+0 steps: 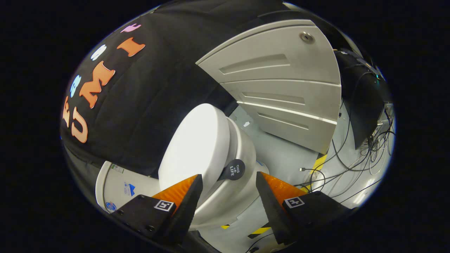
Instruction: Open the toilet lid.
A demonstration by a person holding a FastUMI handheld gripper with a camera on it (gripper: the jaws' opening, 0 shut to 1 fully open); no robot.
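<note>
Ahead of hand-held gripper (228, 177) | fingers spread | toilet lid (195, 144) raised

White toilet lid (197, 147), black round tab (233, 169), grey cabinet (281, 88), yellow-black floor tape (260, 231)

Tool (228, 182) spread open before the white toilet lid (197, 140), partly raised.

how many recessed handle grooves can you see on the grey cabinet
3, stacked on the grey cabinet beyond the toilet: top, middle, lowest. More may be hidden. The open gripper straddles the lid tab.
</note>
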